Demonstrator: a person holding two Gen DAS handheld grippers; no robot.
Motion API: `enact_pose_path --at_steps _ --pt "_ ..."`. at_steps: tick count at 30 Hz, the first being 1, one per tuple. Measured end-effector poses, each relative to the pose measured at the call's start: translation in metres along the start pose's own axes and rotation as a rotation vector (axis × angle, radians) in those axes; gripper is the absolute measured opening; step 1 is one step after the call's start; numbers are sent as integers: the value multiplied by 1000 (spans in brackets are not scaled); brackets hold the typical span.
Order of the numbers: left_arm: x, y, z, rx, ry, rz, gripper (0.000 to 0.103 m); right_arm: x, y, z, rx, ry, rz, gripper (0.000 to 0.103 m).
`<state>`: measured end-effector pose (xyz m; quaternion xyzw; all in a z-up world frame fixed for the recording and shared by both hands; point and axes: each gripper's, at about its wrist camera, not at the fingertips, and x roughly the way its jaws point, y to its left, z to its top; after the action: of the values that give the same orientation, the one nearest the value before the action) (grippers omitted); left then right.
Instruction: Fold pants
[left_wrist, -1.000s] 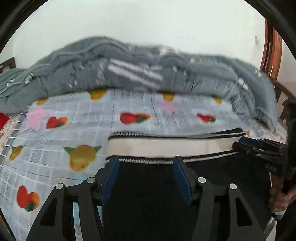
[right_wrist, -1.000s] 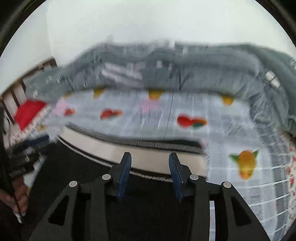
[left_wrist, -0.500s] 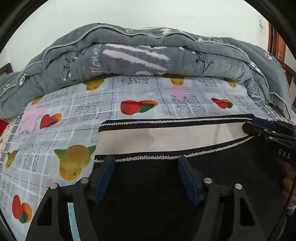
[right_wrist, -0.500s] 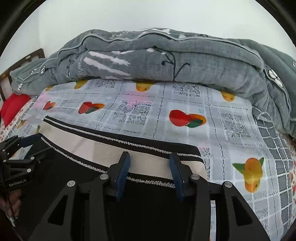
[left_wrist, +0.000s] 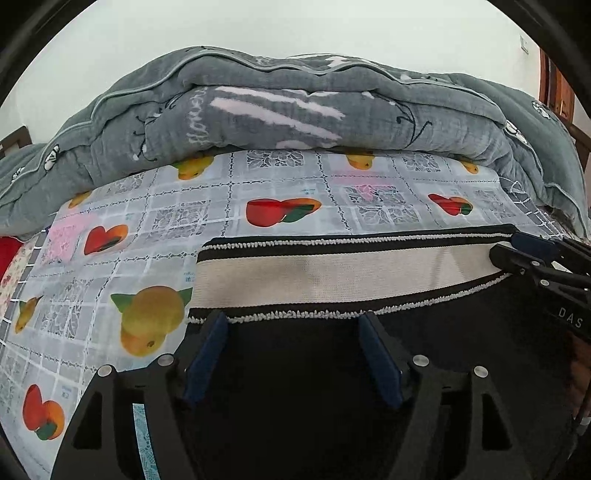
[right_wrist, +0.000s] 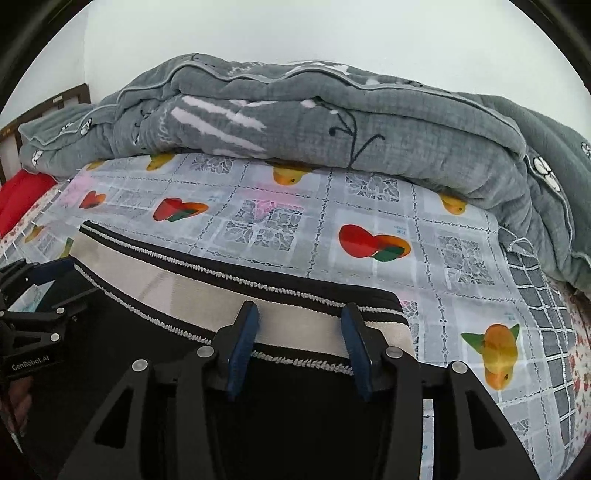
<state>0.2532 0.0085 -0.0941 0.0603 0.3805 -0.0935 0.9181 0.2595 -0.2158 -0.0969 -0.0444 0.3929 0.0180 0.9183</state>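
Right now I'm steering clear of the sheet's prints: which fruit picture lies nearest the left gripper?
The yellow pear-like fruit with green leaves, just left of the left gripper beside the waistband's corner; the red prints lie farther off.

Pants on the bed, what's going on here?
A person holds a two-finger tool in each hand over black pants with a cream waistband, laid on a fruit-print sheet in front of a bunched grey quilt. The left tool sits just short of the waistband's left end, its jaws opening with only flat fabric between them. The right tool is at the other end, fingers apart astride the waistband, not pinching it.
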Motion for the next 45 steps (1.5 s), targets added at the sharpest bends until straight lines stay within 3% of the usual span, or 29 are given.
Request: enact_pose_path --at_steps 45 --pt "-2 4 -1 -28 -9 6 77 -3 2 -3 16 -19 -5 51"
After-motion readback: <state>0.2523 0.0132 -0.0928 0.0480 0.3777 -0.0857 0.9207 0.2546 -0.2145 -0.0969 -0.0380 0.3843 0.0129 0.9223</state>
